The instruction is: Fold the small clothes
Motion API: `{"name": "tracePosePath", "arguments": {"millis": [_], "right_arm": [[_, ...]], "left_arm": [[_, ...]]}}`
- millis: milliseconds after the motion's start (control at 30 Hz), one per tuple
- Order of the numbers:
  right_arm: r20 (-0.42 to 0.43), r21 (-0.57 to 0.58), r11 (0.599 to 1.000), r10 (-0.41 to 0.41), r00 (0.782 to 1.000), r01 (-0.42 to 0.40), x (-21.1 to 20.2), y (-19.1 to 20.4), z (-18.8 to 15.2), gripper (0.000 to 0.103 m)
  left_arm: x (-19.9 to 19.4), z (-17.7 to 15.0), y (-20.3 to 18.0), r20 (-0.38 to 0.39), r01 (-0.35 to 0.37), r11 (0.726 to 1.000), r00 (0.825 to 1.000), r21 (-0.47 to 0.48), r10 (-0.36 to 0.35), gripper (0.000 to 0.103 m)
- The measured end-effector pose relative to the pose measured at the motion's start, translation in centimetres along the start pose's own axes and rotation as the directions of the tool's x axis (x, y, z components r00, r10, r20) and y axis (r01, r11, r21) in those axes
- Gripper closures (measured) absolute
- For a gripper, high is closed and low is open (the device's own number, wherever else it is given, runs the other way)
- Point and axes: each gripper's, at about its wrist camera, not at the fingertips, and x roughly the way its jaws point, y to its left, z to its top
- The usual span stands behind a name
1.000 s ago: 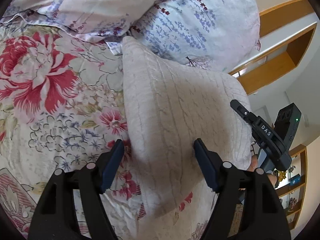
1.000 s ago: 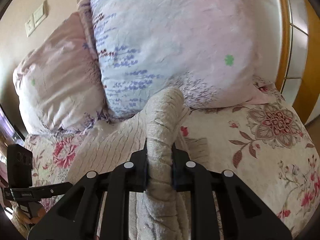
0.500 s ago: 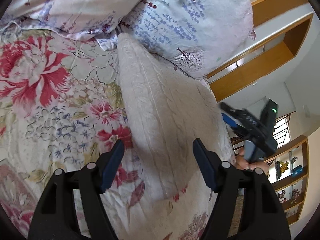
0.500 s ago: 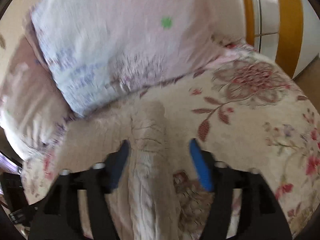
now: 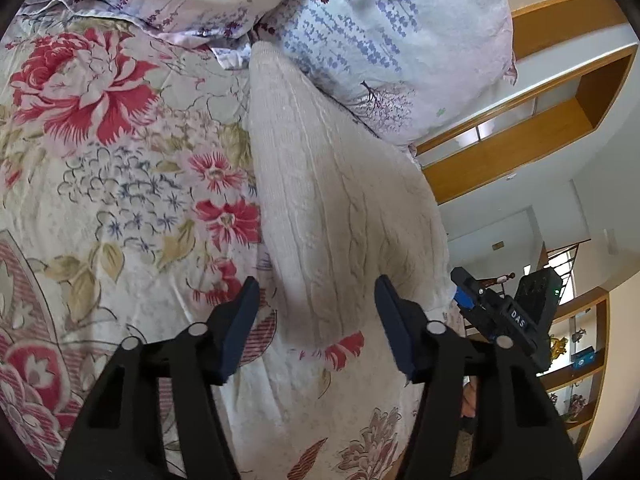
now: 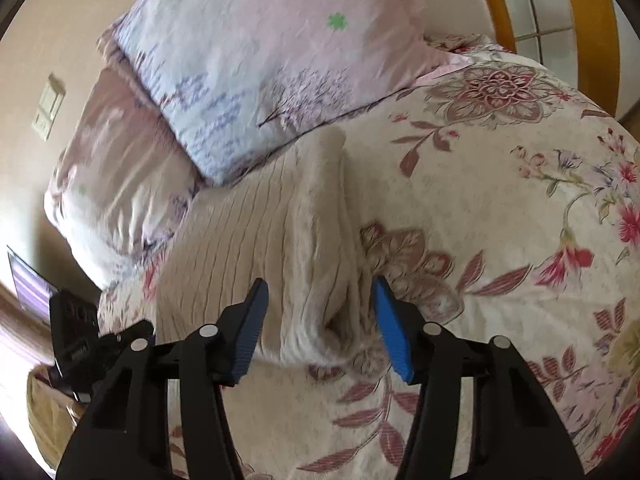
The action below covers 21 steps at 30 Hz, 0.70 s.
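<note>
A cream cable-knit garment (image 5: 332, 208) lies folded on the floral bedspread (image 5: 120, 184), its far end against the pillows. My left gripper (image 5: 316, 312) is open and empty, its jaws straddling the garment's near end just above it. In the right wrist view the same garment (image 6: 280, 232) lies flat with a bunched folded edge on its right side. My right gripper (image 6: 318, 312) is open and empty, its blue pads either side of that bunched near end. The right gripper also shows in the left wrist view (image 5: 500, 312) at the garment's right edge.
Two pale floral pillows (image 5: 380, 36) (image 6: 248, 60) lean at the head of the bed behind the garment. Wooden shelving and a doorway (image 5: 560, 100) stand beyond the bed's right side. The bedspread (image 6: 500, 200) stretches wide to the right of the garment.
My right gripper has opened and let go of the garment's folded edge, which now lies on the bed. Both grippers have drawn back slightly toward the garment's near end.
</note>
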Motion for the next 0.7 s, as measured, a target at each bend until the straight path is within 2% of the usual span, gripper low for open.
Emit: {"name": "tracePosePath", "arguments": {"millis": [67, 100, 133, 200, 300, 367, 467, 500, 633, 667, 700], "right_arm": [[-0.007, -0.028, 1.0, -0.008, 1.0, 0.007, 0.3, 0.3, -0.4, 0.064], [-0.014, -0.044, 0.999, -0.026, 1.0, 0.025, 0.6, 0.5, -0.5, 0.078], [-0.012, -0.061, 0.997, -0.048, 0.999, 0.047, 0.7, 0.7, -0.6, 0.09], [0.043, -0.058, 0.997, -0.044, 0.998, 0.047, -0.4, 0.9, -0.3, 0.092], [0.154, -0.043, 0.998, -0.04, 0.987, 0.048, -3.0, 0.8, 0.4, 0.093], [0.125, -0.039, 0.995, -0.084, 0.989, 0.089, -2.4, 0.0, 0.5, 0.093], [0.01, 0.006, 0.986, -0.167, 0.986, 0.167, 0.5, -1.9, -0.4, 0.093], [-0.022, 0.041, 0.986, -0.159, 0.987, 0.16, 1.4, -2.8, -0.9, 0.093], [-0.026, 0.09, 0.992, -0.081, 0.996, 0.083, 0.8, -3.3, -0.3, 0.091], [-0.021, 0.103, 0.993, -0.054, 0.998, 0.056, 0.4, -3.2, 0.1, 0.087], [-0.014, 0.109, 0.993, -0.04, 0.999, 0.041, 0.0, -3.2, 0.5, 0.076]], "left_arm": [[0.4, -0.3, -0.1, -0.01, -0.005, 1.0, 1.0, -0.003, 0.005, 0.059], [0.6, -0.5, -0.1, -0.018, -0.006, 1.0, 1.0, -0.003, 0.006, 0.064], [0.9, -0.6, -0.1, -0.027, -0.006, 1.0, 1.0, -0.001, 0.006, 0.073], [0.9, -0.7, -0.5, -0.016, -0.029, 0.999, 0.999, 0.036, 0.029, 0.083], [0.3, -0.8, -0.8, 0.0, -0.017, 0.998, 1.0, 0.055, 0.017, 0.087], [0.1, -1.0, -0.9, 0.003, -0.012, 0.998, 1.0, 0.067, 0.012, 0.088], [0.6, -1.5, -1.0, -0.009, -0.046, 0.995, 0.999, 0.089, 0.047, 0.088], [0.8, -1.6, -1.0, -0.01, -0.056, 0.994, 0.998, 0.092, 0.057, 0.088], [0.7, -1.4, -1.1, -0.009, -0.074, 0.991, 0.997, 0.111, 0.076, 0.08], [0.4, -1.3, -1.2, -0.006, -0.077, 0.99, 0.997, 0.117, 0.078, 0.077], [0.1, -1.3, -1.3, 0.006, -0.08, 0.989, 0.997, 0.123, 0.08, 0.073]]}}
